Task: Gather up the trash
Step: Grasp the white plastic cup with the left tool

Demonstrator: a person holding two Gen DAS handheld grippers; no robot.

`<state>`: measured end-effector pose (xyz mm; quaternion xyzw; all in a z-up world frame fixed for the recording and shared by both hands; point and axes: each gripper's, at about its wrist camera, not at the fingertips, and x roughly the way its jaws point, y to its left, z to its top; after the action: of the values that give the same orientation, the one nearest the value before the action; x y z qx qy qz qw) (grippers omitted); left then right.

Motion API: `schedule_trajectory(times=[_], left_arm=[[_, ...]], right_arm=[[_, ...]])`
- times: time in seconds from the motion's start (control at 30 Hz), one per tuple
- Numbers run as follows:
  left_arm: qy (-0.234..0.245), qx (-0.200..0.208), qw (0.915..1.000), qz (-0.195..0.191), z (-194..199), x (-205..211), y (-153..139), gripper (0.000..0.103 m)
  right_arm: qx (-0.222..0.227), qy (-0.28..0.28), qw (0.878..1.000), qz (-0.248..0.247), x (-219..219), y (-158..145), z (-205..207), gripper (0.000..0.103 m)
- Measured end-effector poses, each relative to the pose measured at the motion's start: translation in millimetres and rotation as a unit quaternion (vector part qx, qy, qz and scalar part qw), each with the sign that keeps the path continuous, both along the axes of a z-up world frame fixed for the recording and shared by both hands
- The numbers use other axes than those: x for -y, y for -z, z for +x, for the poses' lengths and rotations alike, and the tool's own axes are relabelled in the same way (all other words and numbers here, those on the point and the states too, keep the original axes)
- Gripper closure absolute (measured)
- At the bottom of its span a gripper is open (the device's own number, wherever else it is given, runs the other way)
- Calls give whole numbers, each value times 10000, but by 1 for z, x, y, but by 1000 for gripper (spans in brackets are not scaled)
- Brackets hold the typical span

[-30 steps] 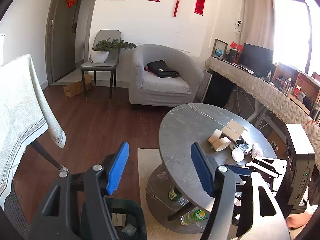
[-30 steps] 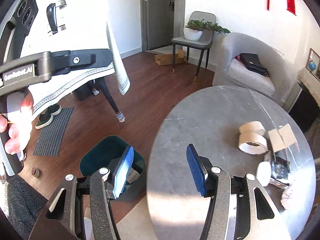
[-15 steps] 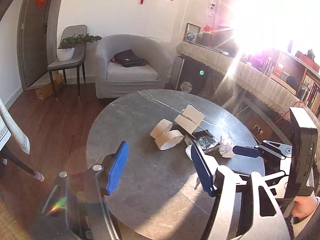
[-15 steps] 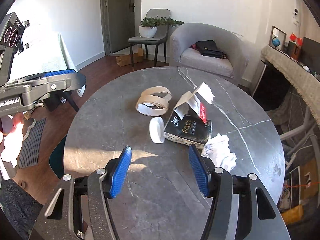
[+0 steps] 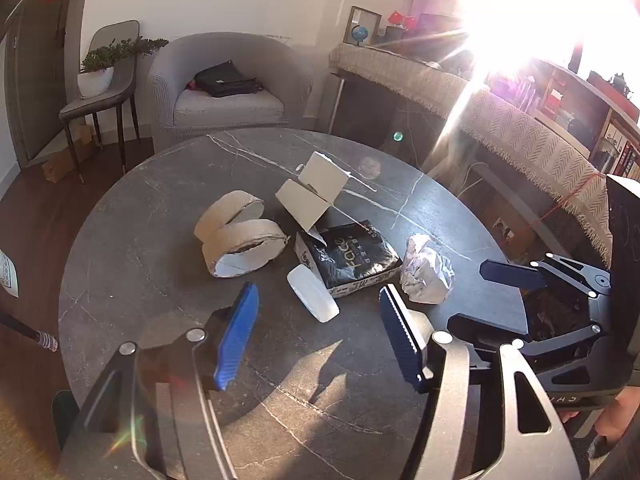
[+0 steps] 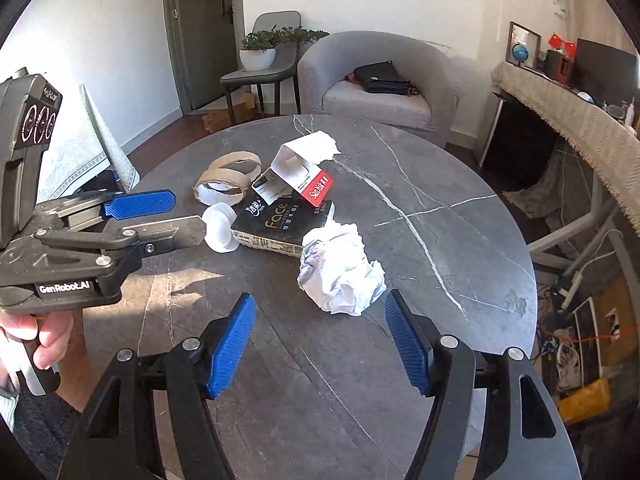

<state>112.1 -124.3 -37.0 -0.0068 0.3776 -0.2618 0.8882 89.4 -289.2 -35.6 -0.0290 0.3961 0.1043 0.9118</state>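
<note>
cardboard tape rings point(image 5: 240, 236): 2 | crumpled paper ball point(image 6: 340, 272): 1 | black box point(image 6: 284, 226): 1 | white lid point(image 5: 313, 298): 1

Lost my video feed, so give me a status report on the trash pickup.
Left gripper open, empty. Right gripper open, jaws just widened, empty, crumpled paper just ahead. Paper, black box, cardboard rings on table. Nothing blocking.

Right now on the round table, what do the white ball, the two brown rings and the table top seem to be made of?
The white ball looks like crumpled paper or tissue: matte, with sharp creases and folds. The brown rings look like cardboard, likely spent tape cores: dull brown outside, white inside, with torn edges. The table top looks like dark grey marble or an imitation of it: smooth, slightly glossy, with thin white veins.
</note>
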Motion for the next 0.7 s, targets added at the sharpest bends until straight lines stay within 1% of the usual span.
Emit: schedule_trajectory(times=[0.2, 0.3, 0.43, 0.47, 0.5, 0.57, 0.63, 0.7], left_arm=[[-320, -265, 9989, -194, 16, 2, 14, 49], [-461, -302, 9982, -216, 20, -3, 15, 52], [-513, -363, 9977, -241, 23, -6, 16, 55], [-479, -394, 9977, -256, 24, -6, 17, 58], [-447, -405, 9979, -231, 25, -5, 18, 65], [-434, -380, 9982, -162, 25, -4, 18, 71], [-416, -389, 9982, -173, 23, -4, 17, 77], [-402, -389, 9983, -163, 23, -4, 17, 86]], right_arm=[[-36, 46, 10000, 39, 10, 2, -2, 35], [-76, 44, 10000, 22, 13, 4, -1, 35], [-79, 67, 9999, 42, 15, 4, -2, 35], [-71, 72, 9999, 52, 16, 3, -2, 35], [-62, 78, 9999, 61, 15, 3, -2, 35], [-42, 77, 9999, 76, 14, 1, -2, 35], [-42, 74, 9999, 78, 13, 1, -1, 35], [-55, 88, 9999, 69, 13, 1, 0, 35]])
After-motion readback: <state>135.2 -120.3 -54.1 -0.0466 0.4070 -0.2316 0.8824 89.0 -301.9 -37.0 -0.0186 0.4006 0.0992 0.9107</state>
